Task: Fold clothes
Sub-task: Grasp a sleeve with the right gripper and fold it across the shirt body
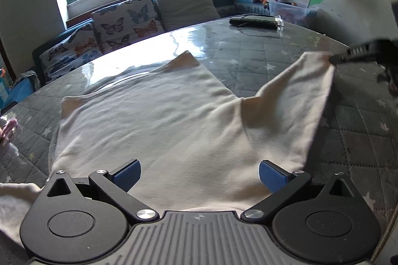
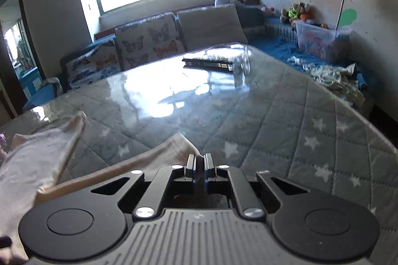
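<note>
A cream-white garment [image 1: 159,120] lies spread on the grey quilted table [image 1: 261,58] under a glossy cover. My left gripper [image 1: 199,176] is open, its blue pads [image 1: 128,176] apart just above the garment's near part. My right gripper [image 2: 199,160] is shut on the garment's cuff [image 2: 179,143]; in the left wrist view it shows blurred at the far right [image 1: 334,58], holding the sleeve end [image 1: 316,60] lifted off the table. The garment's other part [image 2: 37,153] lies at the left of the right wrist view.
A black flat device [image 1: 252,21] and a clear glass [image 1: 279,23] sit at the table's far side. A sofa with butterfly cushions [image 1: 124,23] stands behind, a clear storage box [image 1: 291,9] at the right. Pink items [image 1: 8,130] lie at the left edge.
</note>
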Available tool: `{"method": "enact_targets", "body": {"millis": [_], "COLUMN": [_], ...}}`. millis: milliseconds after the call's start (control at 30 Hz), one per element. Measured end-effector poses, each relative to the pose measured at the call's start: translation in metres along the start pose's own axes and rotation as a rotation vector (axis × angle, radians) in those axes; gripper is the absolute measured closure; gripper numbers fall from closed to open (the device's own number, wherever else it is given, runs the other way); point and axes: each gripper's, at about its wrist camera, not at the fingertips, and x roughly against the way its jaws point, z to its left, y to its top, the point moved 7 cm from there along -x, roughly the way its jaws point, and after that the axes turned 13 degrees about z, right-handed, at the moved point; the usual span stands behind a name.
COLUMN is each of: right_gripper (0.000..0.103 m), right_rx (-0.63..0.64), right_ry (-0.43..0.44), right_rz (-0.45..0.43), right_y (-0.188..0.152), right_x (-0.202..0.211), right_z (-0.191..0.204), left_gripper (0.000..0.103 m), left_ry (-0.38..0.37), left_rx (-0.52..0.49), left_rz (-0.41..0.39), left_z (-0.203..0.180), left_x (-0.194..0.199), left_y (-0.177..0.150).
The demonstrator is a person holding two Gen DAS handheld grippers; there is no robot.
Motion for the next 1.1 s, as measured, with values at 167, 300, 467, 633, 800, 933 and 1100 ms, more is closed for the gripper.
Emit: {"method": "enact_targets", "body": {"millis": [167, 300, 467, 633, 800, 933, 1100], "right_gripper": [0.098, 0.098, 0.098, 0.098, 0.098, 0.098, 0.098], "right_rx": [0.041, 0.11, 0.228, 0.343, 0.451, 0.509, 0.579], "right_ry": [0.041, 0.08, 0.141, 0.201, 0.256, 0.298, 0.346], "right_rz": [-0.058, -0.104, -0.152, -0.168, -0.144, -0.105, -0.043], "right_y": [0.017, 0.024, 0.029, 0.026, 0.012, -0.003, -0.027], "right_x": [0.032, 0.06, 0.094, 0.112, 0.111, 0.1, 0.083], "right_z": [0.022, 0.053, 0.11, 0.171, 0.237, 0.281, 0.325], "left_gripper": [0.0, 0.0, 0.0, 0.0, 0.0, 0.0, 0.0], "left_ry": [0.001, -0.005, 0.009, 0.039, 0.063, 0.081, 0.104], "left_rx": [-0.012, 0.014, 0.067, 0.144, 0.207, 0.255, 0.305], "left_rz": [0.003, -0.021, -0.067, -0.092, -0.106, -0.101, -0.094], "left_z": [-0.005, 0.006, 0.034, 0.071, 0.1, 0.118, 0.136], "left_x": [-0.007, 0.002, 0.025, 0.042, 0.056, 0.063, 0.068], "left_y": [-0.003, -0.006, -0.017, -0.038, -0.063, -0.082, -0.1]}}
